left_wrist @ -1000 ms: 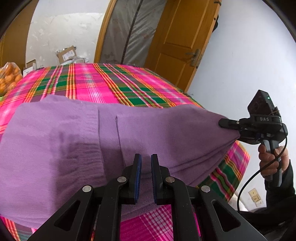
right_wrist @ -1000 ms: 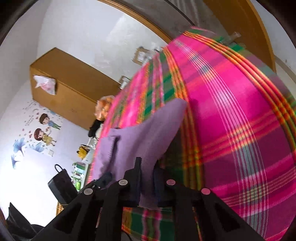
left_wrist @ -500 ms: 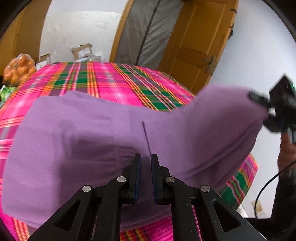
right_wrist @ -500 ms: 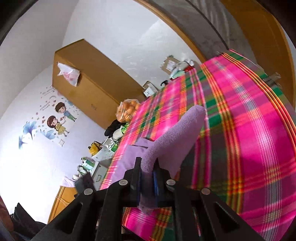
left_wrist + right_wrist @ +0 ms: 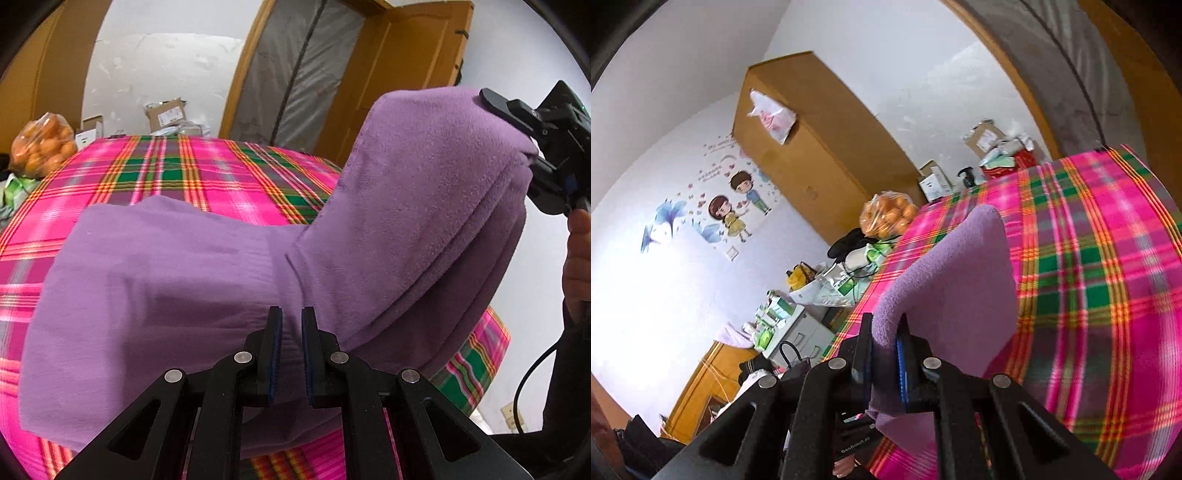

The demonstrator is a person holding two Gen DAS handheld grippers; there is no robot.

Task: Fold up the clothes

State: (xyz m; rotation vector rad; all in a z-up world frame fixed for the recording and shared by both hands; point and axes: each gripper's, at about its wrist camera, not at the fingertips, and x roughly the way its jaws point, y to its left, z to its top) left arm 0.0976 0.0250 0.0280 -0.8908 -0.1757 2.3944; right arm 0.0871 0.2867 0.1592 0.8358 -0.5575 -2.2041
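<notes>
A purple garment (image 5: 177, 280) lies on a pink and green plaid cloth (image 5: 192, 173). My left gripper (image 5: 291, 332) is shut on the garment's near edge, with purple fabric between its blue pads. At the upper right, my right gripper (image 5: 517, 133) is shut on the garment's right end and holds it high above the plaid cloth, so the fabric hangs down in thick folds. In the right wrist view the purple garment (image 5: 956, 280) stands up in a tall fold from my right gripper (image 5: 884, 332). A person's hand (image 5: 578, 254) holds that gripper's handle.
A bag of oranges (image 5: 42, 144) and cardboard boxes (image 5: 166, 114) sit at the plaid cloth's far edge. A wooden door (image 5: 399, 74) stands behind. A tall wooden wardrobe (image 5: 812, 147) and a cluttered side cabinet (image 5: 798, 317) stand to the left.
My right gripper has risen and rolled with the garment's end, lifting the fabric from level with the plaid cloth into a high fold. My left gripper has shifted a little, still gripping.
</notes>
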